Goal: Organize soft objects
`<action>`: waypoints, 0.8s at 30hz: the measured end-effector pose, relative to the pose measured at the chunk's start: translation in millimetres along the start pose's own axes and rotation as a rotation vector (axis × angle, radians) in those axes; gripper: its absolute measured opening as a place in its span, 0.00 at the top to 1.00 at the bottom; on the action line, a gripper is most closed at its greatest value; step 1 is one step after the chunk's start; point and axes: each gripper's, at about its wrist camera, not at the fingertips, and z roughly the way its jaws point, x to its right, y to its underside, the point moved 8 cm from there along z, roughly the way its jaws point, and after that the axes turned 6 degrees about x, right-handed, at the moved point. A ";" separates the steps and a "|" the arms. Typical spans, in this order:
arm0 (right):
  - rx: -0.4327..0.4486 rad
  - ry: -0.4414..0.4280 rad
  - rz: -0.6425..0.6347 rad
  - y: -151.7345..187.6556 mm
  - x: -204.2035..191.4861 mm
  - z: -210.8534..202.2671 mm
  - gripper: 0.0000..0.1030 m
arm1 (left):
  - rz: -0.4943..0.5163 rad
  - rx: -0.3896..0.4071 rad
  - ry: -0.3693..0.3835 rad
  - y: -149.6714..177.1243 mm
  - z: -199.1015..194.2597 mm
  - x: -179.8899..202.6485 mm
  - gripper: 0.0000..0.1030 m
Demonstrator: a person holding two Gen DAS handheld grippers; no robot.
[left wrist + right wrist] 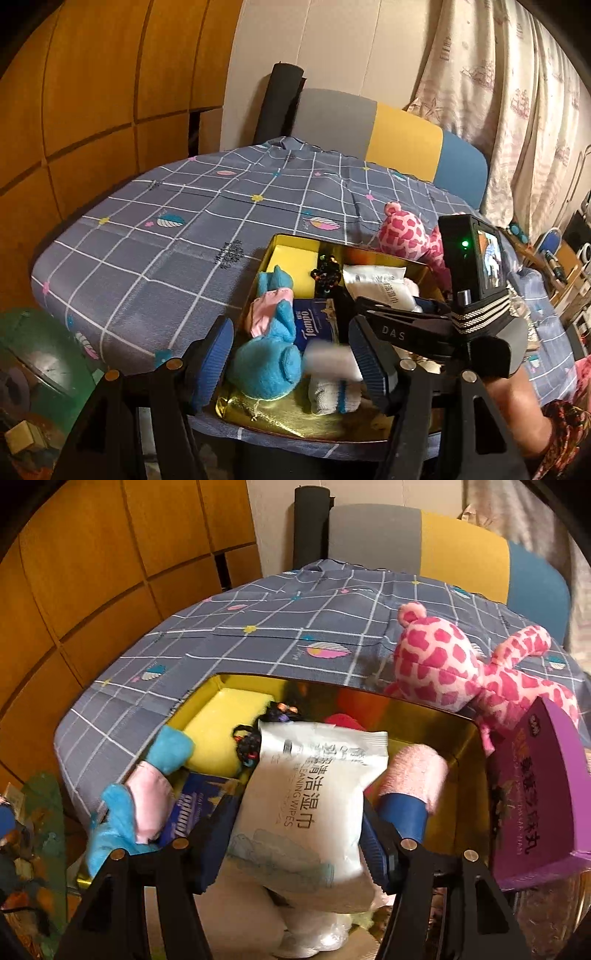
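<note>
We cannot read the small print on the white wipes pack [306, 797], whose lower end sinks behind the right gripper [299, 830]. The Tempo tissue pack [316, 325] hides partly under the blue plush [266, 365]. A blurred white thing [328, 360] stays unidentifiable. The purple box [535, 794] runs off-frame.

Left wrist view: taken from the near edge of the table [147, 229], angled downward toward the far edge, close over the gold tin [280, 424]; the right gripper [373, 325] is seen entering from the right. Right wrist view: set closer over the same tin [458, 746], angled more steeply down. Shared by both: tin contents, pink spotted plush [406, 236] [461, 664] at the right edge, and the chair back [402, 144] [461, 546] beyond the far edge.
</note>
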 end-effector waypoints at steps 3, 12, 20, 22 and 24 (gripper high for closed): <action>-0.019 0.054 0.022 4.3 13.3 -1.8 0.34 | -0.003 0.007 -0.013 0.4 -0.8 -1.1 0.36; 0.104 0.020 0.162 -1.5 37.3 -63.2 0.11 | 0.001 0.023 -0.055 -0.6 -3.2 0.1 0.36; 0.158 0.095 0.160 6.8 49.6 -109.6 0.00 | 0.049 -0.008 -0.137 2.9 -9.1 15.7 0.36; 0.165 0.125 0.141 12.4 49.6 -120.2 0.00 | 0.074 -0.013 -0.151 4.6 -11.7 19.8 0.36; 0.171 0.151 0.124 18.7 49.0 -130.3 0.00 | 0.098 -0.017 -0.156 6.8 -14.7 24.2 0.36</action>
